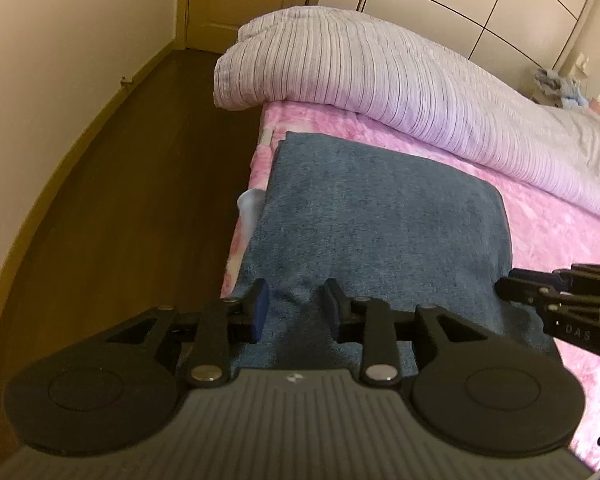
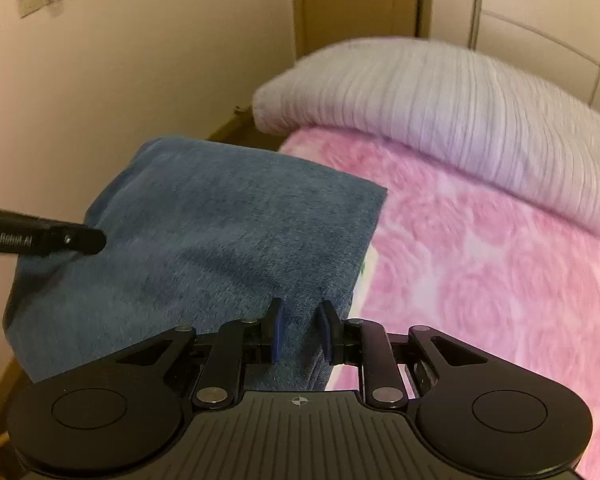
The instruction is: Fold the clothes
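Blue fuzzy cloth (image 1: 380,216), folded into a rectangle, sits mid-frame at the edge of the pink fleece bed (image 1: 540,232). Left claw (image 1: 296,304) and right claw (image 2: 300,330) both pinch its near hem. Uneven pulling could skew the fold or drag it floorward.

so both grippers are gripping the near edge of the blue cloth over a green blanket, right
Not quite: the blanket is pink, as the right wrist view shows. Otherwise yes: the left gripper and right gripper each have the blue cloth bunched between their fingers at its near edge.
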Demonstrator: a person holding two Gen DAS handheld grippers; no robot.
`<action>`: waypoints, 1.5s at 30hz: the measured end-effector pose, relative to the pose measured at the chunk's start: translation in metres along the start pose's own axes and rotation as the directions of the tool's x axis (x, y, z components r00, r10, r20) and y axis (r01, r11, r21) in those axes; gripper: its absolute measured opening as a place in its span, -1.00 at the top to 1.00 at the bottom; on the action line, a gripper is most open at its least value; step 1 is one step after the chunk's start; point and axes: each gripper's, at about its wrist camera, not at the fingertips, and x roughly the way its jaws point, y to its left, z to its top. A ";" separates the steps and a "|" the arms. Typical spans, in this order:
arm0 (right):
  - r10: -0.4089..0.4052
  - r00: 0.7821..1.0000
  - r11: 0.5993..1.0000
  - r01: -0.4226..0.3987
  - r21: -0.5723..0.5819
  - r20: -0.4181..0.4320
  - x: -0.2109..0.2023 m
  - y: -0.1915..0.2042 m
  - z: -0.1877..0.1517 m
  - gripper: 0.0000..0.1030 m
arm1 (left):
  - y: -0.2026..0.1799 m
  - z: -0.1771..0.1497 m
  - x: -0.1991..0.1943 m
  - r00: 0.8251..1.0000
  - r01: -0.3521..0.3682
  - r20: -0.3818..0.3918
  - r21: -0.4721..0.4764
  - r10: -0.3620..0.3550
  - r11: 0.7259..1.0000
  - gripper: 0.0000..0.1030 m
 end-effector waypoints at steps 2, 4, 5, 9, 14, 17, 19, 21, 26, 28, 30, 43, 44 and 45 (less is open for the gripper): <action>-0.008 1.000 0.999 0.009 0.032 -0.025 -0.007 -0.003 0.009 0.60 | -0.003 0.009 -0.011 1.000 -0.009 -0.008 0.005 0.009 1.000 0.63; -0.018 1.000 0.997 0.019 0.073 -0.011 -0.016 -0.004 0.020 0.60 | -0.010 0.021 -0.025 0.999 -0.012 0.031 0.039 0.011 0.999 0.66; -0.016 1.000 0.996 0.015 0.086 0.016 -0.022 -0.004 0.025 0.60 | -0.014 0.026 -0.030 0.999 0.003 0.054 0.052 -0.005 0.999 0.66; 0.038 0.998 0.999 -0.038 0.009 0.050 -0.018 0.018 0.041 0.60 | -0.037 0.035 -0.020 0.997 0.052 0.052 0.123 -0.059 0.991 0.65; 0.083 0.997 0.994 -0.083 -0.069 0.001 0.005 0.041 0.035 0.60 | -0.056 0.021 0.004 1.000 0.014 0.007 0.221 -0.016 0.975 0.65; 0.074 0.996 0.992 -0.078 -0.101 -0.043 -0.003 0.043 0.021 0.60 | -0.057 0.005 0.000 1.000 -0.028 0.003 0.269 0.029 0.963 0.63; 0.067 0.995 0.990 -0.076 -0.122 -0.072 -0.008 0.044 0.011 0.60 | -0.048 -0.009 -0.010 0.999 -0.033 -0.007 0.257 0.036 0.966 0.62; 0.059 0.993 0.987 -0.074 -0.143 -0.101 -0.014 0.045 0.002 0.60 | -0.039 -0.018 -0.012 0.999 -0.026 -0.017 0.219 0.031 0.975 0.59; 0.037 0.984 0.978 -0.071 -0.195 -0.172 -0.027 0.048 -0.022 0.60 | -0.038 -0.028 -0.025 0.998 -0.050 -0.026 0.182 0.056 0.982 0.59; 0.028 0.983 0.980 -0.063 -0.189 -0.181 -0.033 0.048 -0.025 0.60 | -0.040 -0.027 -0.029 0.997 -0.063 -0.029 0.171 0.069 0.983 0.62; 0.011 0.986 0.979 -0.044 -0.197 -0.166 -0.038 0.051 -0.024 0.60 | -0.043 -0.024 -0.037 0.998 -0.063 -0.016 0.150 0.066 0.987 0.68; 0.074 0.963 0.993 -0.096 -0.073 -0.261 -0.058 0.054 -0.066 0.59 | -0.068 -0.073 -0.048 0.980 -0.185 -0.055 0.090 0.191 0.979 0.59; 0.068 0.962 0.994 -0.087 -0.061 -0.264 -0.063 0.051 -0.070 0.59 | -0.070 -0.078 -0.051 0.977 -0.199 -0.066 0.085 0.205 0.976 0.60; 0.061 0.963 0.996 -0.076 -0.048 -0.262 -0.070 0.049 -0.073 0.59 | -0.071 -0.080 -0.055 0.972 -0.211 -0.088 0.073 0.217 0.975 0.60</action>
